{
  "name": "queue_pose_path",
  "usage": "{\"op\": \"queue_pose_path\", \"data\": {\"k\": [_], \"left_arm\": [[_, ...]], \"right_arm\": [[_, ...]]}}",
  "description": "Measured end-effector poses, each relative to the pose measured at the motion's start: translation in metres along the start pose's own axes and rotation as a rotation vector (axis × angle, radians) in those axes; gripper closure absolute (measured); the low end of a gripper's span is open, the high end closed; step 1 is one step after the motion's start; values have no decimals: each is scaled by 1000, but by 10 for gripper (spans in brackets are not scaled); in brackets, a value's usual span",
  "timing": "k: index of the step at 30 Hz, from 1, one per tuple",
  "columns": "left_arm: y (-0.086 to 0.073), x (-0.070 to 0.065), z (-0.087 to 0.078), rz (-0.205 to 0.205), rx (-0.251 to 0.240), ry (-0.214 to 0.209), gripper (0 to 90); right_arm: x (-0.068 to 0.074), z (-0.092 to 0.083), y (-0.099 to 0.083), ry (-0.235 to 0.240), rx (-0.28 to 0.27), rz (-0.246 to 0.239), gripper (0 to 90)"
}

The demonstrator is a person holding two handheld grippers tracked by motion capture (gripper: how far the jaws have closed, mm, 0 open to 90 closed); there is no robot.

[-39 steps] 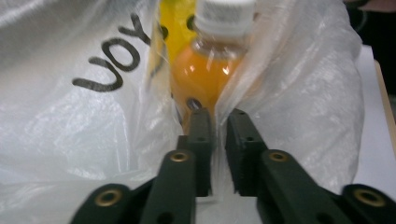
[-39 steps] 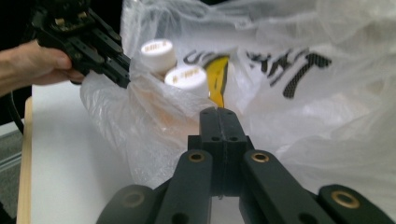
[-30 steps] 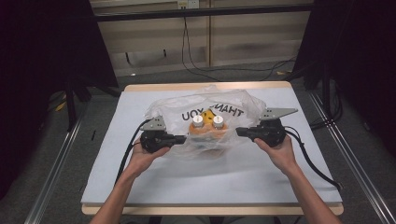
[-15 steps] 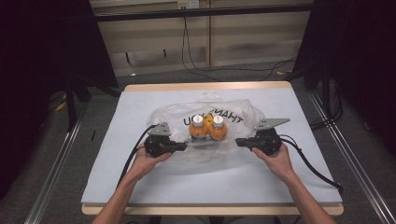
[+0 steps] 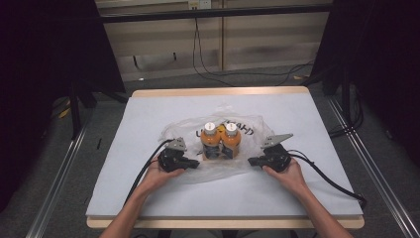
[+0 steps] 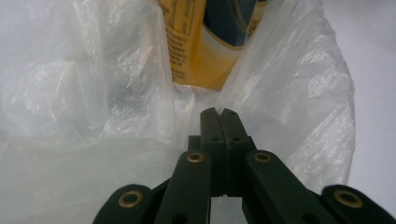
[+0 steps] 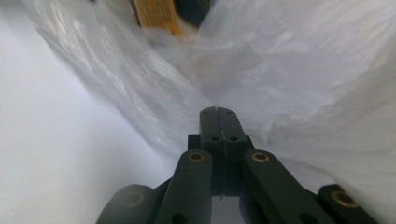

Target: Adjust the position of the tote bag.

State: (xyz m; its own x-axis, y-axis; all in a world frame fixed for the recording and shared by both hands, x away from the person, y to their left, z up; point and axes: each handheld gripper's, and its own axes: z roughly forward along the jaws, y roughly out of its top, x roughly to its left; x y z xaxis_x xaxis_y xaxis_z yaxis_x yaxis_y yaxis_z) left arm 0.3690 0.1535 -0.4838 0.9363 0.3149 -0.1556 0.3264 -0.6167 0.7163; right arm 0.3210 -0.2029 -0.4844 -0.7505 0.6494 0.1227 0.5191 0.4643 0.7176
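Note:
Two orange bottles (image 5: 209,142) (image 5: 231,140) with white caps stand upright side by side at the table's middle. A clear plastic bag (image 5: 250,128) with dark lettering lies crumpled around their bases. My left gripper (image 5: 197,164) is low at the bag's left edge, shut on a fold of the film. My right gripper (image 5: 250,161) is shut on the bag's right edge. In the left gripper view the closed jaws of the left gripper (image 6: 218,112) pinch plastic, with a bottle's yellow label (image 6: 205,42) just beyond. In the right gripper view the right gripper (image 7: 217,110) also pinches film, with the bottle (image 7: 156,14) farther off.
The white table top (image 5: 148,114) has a wooden rim (image 5: 223,91). Black cables (image 5: 327,173) trail from both grippers toward the near corners. More cables lie on the floor behind the table, and dark stands flank it on both sides.
Both grippers have sunk toward the table with the bag's edges. The bag, earlier held up around the bottles, has collapsed, so the bottles' upper parts now stand clear.

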Motion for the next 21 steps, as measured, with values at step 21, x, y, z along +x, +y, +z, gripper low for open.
{"op": "queue_pose_path", "data": {"k": [21], "left_arm": [[19,-17,-30,9,-176,7,657]], "right_arm": [[6,-46,11,46,-230,38,580]]}}
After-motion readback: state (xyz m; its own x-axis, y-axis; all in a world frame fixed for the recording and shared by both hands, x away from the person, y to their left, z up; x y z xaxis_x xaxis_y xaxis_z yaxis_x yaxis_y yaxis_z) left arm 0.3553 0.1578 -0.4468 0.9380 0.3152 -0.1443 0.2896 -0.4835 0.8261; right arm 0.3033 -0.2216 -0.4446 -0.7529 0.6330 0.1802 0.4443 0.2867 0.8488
